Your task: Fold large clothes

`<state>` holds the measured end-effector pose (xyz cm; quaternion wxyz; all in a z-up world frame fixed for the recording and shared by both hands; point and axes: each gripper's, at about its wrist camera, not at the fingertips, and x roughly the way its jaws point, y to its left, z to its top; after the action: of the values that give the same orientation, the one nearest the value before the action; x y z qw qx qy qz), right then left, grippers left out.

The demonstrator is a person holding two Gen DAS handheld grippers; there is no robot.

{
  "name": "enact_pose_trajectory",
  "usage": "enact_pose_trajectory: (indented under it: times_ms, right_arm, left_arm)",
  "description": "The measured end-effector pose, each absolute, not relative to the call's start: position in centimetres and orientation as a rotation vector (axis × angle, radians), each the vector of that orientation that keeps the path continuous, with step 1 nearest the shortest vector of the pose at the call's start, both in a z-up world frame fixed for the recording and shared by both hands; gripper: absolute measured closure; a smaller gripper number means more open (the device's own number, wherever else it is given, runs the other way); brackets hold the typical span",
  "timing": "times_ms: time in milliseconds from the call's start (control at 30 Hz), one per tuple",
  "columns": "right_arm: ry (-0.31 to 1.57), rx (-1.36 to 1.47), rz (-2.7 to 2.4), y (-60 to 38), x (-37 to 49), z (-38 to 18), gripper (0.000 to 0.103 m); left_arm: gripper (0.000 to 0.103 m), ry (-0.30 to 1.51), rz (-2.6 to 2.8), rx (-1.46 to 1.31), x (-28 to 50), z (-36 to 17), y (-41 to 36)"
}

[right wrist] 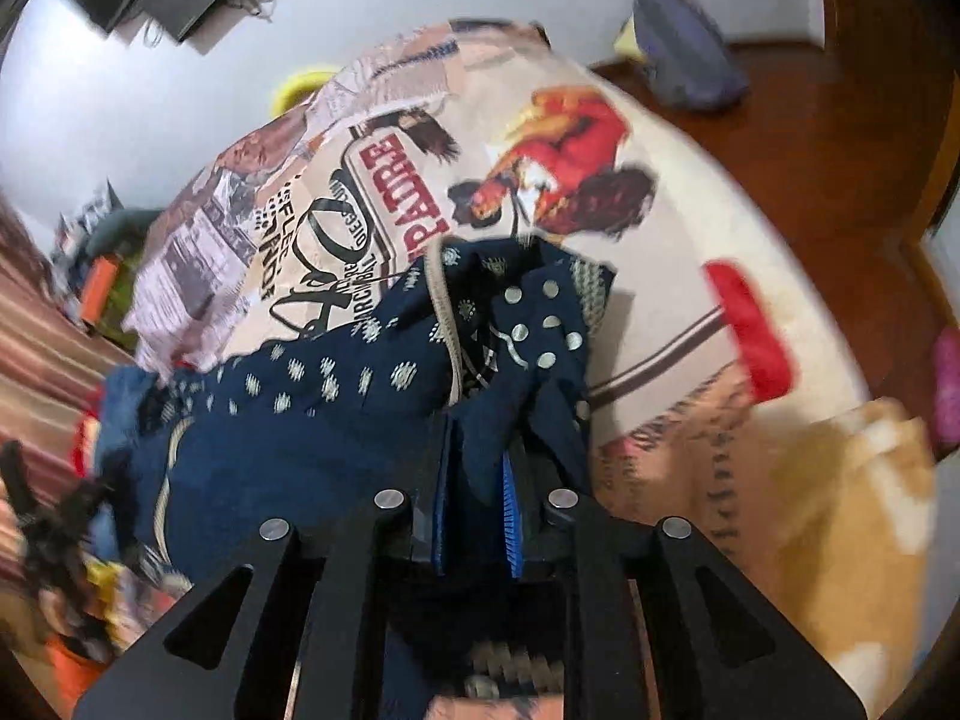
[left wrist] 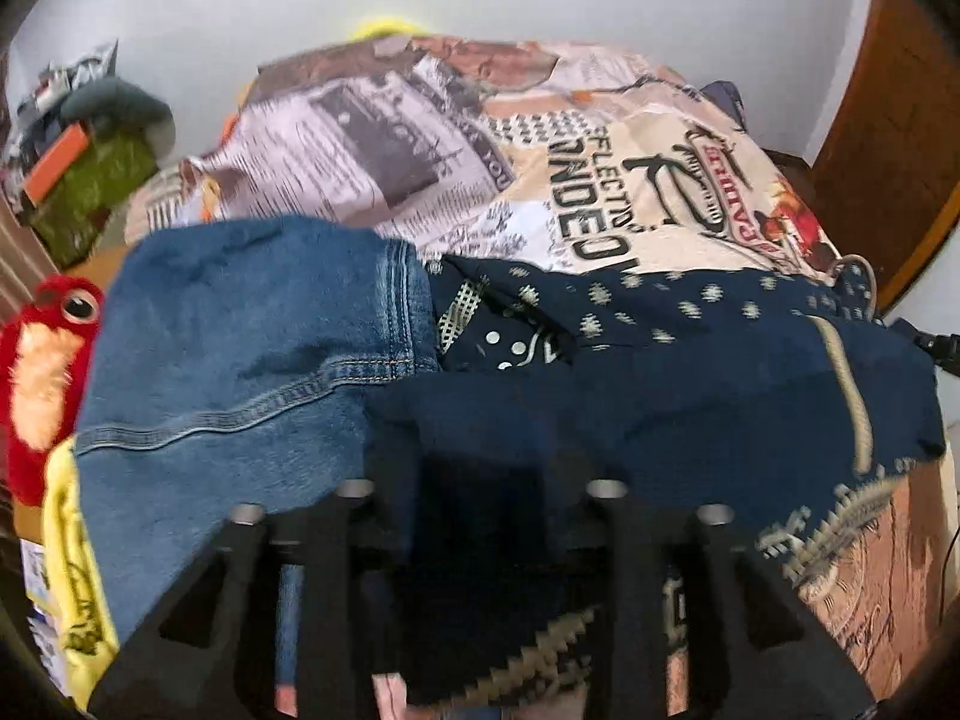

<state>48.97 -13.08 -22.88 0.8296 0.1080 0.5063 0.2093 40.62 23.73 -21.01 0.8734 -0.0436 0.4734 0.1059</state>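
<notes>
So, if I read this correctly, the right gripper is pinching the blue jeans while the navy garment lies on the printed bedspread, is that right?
Not quite: the right gripper pinches the navy garment, not the jeans, as the right wrist view shows. The jeans lie beside it, and the navy garment does lie on the printed bedspread.

You're handling a navy garment [left wrist: 720,384] of soft, matt woven cloth with pale printed motifs and shiny metallic studs. Beside it lie blue jeans [left wrist: 240,348], coarse denim with raised stitched seams. Under them is a printed bedsheet [left wrist: 540,156], smooth matt cotton-like fabric. The red plush toy [left wrist: 45,360] looks fuzzy. Your right gripper [right wrist: 480,516] is matt black plastic with ribbed blue pads and bright metal pins.
</notes>
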Motion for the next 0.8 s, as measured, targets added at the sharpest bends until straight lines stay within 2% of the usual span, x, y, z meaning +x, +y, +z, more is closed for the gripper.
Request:
enact_pose_trajectory:
  times_ms: [33,67,133,233,300,600,800]
  right_arm:
    - [1.044,0.183,0.42,-13.0,48.0,-21.9,0.086]
    - [1.005,0.144,0.408,-13.1,46.8,-21.0,0.085]
    - [0.954,0.11,0.417,-13.2,45.1,-19.6,0.082]
    - [0.906,0.099,0.452,-13.0,42.5,-18.2,0.07]
    - [0.909,0.104,0.502,-12.1,41.2,-18.0,0.064]
    - [0.991,0.0,0.646,-4.6,39.2,-21.9,0.064]
    - [1.007,-0.001,0.58,-1.9,42.0,-24.1,0.064]
  left_arm:
    - [0.044,0.964,0.218,-0.097,39.9,-20.3,23.4]
    - [0.04,0.928,0.213,-0.104,39.0,-19.5,23.1]
    - [0.04,0.902,0.197,-0.099,38.0,-18.6,22.2]
    - [0.039,0.907,0.138,-0.09,36.8,-18.2,20.6]
    - [0.034,0.942,0.075,-0.086,36.2,-19.0,19.2]
    - [0.033,1.046,0.077,-0.048,38.1,-24.0,16.0]
    - [0.031,1.02,0.088,-0.057,42.6,-23.8,17.0]
